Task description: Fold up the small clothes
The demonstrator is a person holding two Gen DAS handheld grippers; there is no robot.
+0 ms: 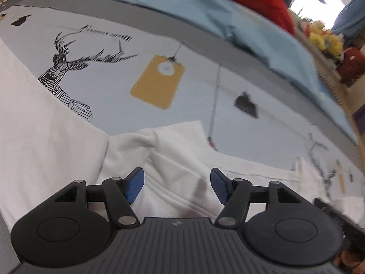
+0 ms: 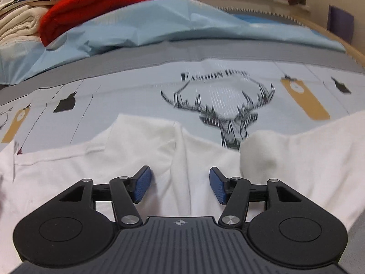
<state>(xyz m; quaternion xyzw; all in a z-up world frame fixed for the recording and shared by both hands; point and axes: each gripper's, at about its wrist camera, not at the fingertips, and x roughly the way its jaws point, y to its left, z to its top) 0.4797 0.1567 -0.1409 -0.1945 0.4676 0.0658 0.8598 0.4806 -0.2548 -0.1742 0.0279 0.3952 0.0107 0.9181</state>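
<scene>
White cotton fills the lower half of both wrist views: a small white garment (image 1: pixel 182 182) lies rumpled on a pale grey sheet (image 1: pixel 205 86) printed with a line-drawn stag (image 1: pixel 61 68), a mustard tag (image 1: pixel 158 82) and small black tags. In the left wrist view the left gripper (image 1: pixel 177 185) hangs with its blue-padded fingers (image 1: pixel 135 186) spread wide, gripping nothing; the cloth runs under and between them, with a bunched ridge rising at 12 o'clock just beyond the tips and a flat fold spreading to 10 o'clock. Whether the pads touch the fabric cannot be told. In the right wrist view the right gripper (image 2: pixel 180 186) also stands wide apart and empty, the white garment (image 2: pixel 182 159) lying between its fingers (image 2: pixel 142 186); a seam or folded edge runs from between the tips toward 12 o'clock, and a raised hump of cloth sits at 2 o'clock. Beyond the garment, at 12 o'clock, another stag print (image 2: pixel 228 114) shows on the sheet, then a light blue cloth (image 2: pixel 159 22), and a red knitted bundle (image 2: pixel 98 6) at 10 o'clock.
</scene>
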